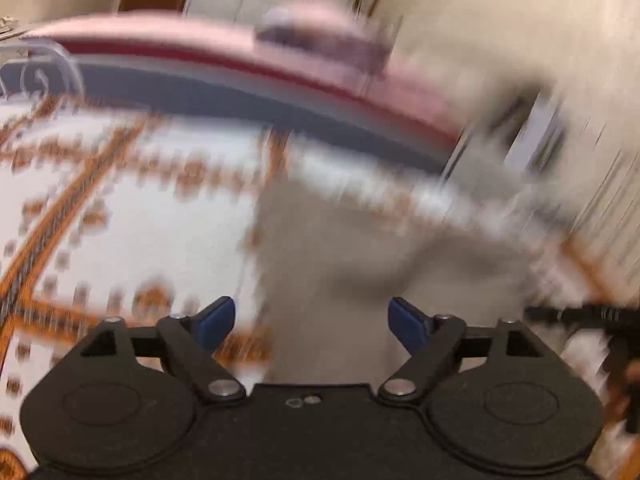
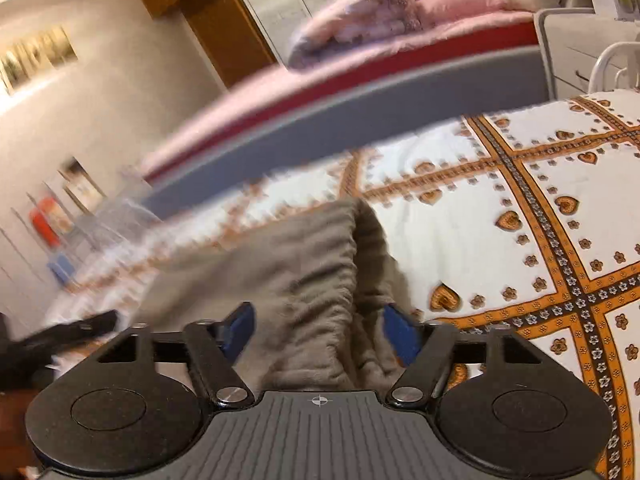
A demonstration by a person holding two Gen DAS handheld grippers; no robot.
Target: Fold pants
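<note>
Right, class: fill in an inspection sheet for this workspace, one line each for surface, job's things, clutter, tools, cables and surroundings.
Surface: white bedspread with orange heart-and-flower bands.
Job's things: grey-beige fleece pants, folded into a long strip, lying on the bedspread.
Clutter: nothing seen on the bedspread.
Tools: left tool open, blue pads clear of the cloth; right tool open, pants between the pads, not pinched.
Cables: nothing seen.
Surroundings: second bed with grey frame, pink blanket, wooden door, white drawer unit.
</note>
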